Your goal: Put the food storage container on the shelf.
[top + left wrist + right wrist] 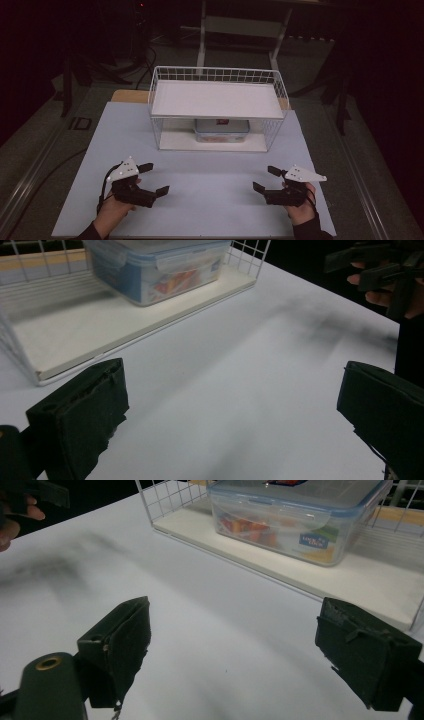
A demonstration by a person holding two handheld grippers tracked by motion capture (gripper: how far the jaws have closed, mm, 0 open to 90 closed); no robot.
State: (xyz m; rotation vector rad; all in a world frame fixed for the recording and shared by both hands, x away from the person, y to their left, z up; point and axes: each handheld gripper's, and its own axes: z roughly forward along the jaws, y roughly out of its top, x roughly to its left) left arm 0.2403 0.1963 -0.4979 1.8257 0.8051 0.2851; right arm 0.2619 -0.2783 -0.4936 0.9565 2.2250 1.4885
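Two grippers, left gripper [153,177] and right gripper [264,179], hover wide open and empty; lidded container [221,130] sits inside wire rack [218,75].

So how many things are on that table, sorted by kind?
Wire rack: 1
Clear plastic food box on the rack's bottom shelf: 1
Hand-held grippers: 2, the left gripper and the right gripper, both with jaws apart and empty
Total: 4

lab | dark room | white table [210,185] | trailing floor cables [145,60]
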